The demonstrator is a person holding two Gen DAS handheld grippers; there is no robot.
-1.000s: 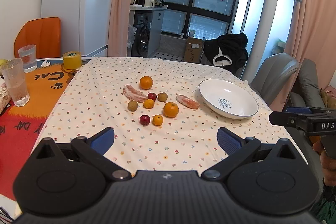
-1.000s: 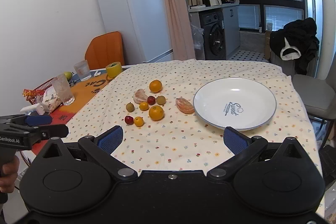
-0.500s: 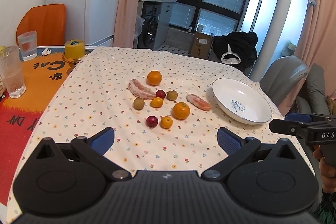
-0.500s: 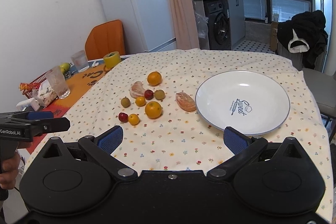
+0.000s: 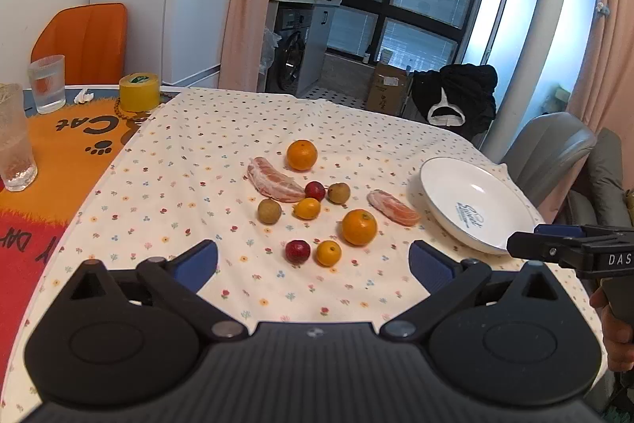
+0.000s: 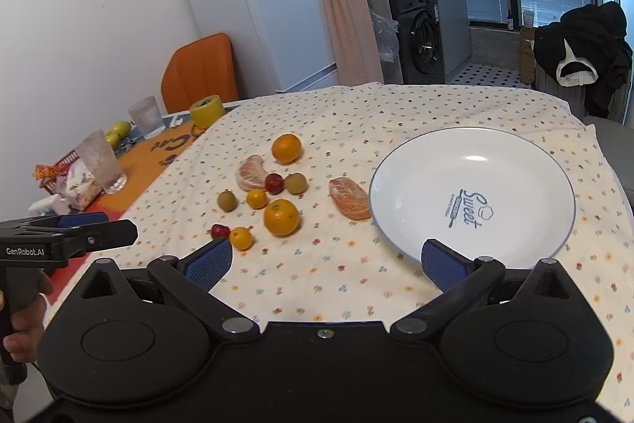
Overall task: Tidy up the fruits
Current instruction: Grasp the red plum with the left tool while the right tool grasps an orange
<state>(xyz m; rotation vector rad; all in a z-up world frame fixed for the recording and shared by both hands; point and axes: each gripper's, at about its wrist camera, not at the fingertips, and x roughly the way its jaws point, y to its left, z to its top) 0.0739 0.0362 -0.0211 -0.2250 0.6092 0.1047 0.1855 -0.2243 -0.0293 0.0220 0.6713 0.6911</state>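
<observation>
Both claws spread, empty. Left claw [image 5: 313, 258] sits nearer: red fruit [image 5: 297, 251] and small orange [image 5: 328, 252] lie just ahead between its fingers. Plate [image 6: 515, 153] ahead of right claw [image 6: 323, 260].

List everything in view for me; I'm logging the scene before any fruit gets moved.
oranges: 2, orange, mid cloth
small yellow-orange fruits: 2, among the cluster
red fruits: 2, dark red, in the cluster
brownish-green fruits: 2, in the cluster
peeled citrus segments: 2, pinkish, one beside the plate
plate: 1, white, empty, right
tablecloth: 1, floral
glasses: 2, clear, left
tape roll: 1, yellow, left
left hand-held gripper: open, empty
right hand-held gripper: open, empty
</observation>
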